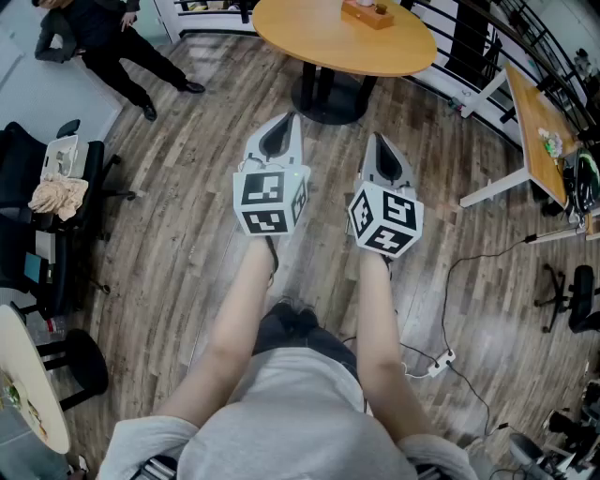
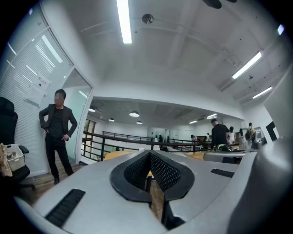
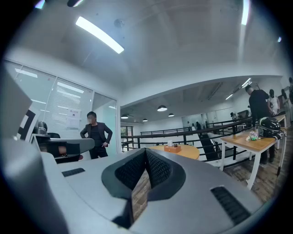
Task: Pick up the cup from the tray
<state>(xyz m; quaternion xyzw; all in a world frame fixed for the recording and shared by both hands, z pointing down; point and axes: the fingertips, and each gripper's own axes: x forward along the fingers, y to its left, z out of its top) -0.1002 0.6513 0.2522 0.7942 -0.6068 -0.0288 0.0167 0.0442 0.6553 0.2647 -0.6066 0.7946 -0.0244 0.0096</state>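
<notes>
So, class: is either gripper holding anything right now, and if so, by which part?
Nothing is held: the left gripper and the right gripper are both shut and empty.

Left gripper (image 1: 283,122) and right gripper (image 1: 380,141) being held side by side over floor (image 1: 187,225), being pointed toward table (image 1: 319,42), tray (image 1: 366,16) being borne by it, person (image 1: 98,33) being seen beyond.

Grey T-shirt (image 1: 281,412); left hand-held gripper (image 1: 287,120) and right hand-held gripper (image 1: 379,141) are silver.

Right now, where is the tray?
The tray sits on the round table at the head view's top centre, straight beyond the right gripper, well clear of it.
</notes>
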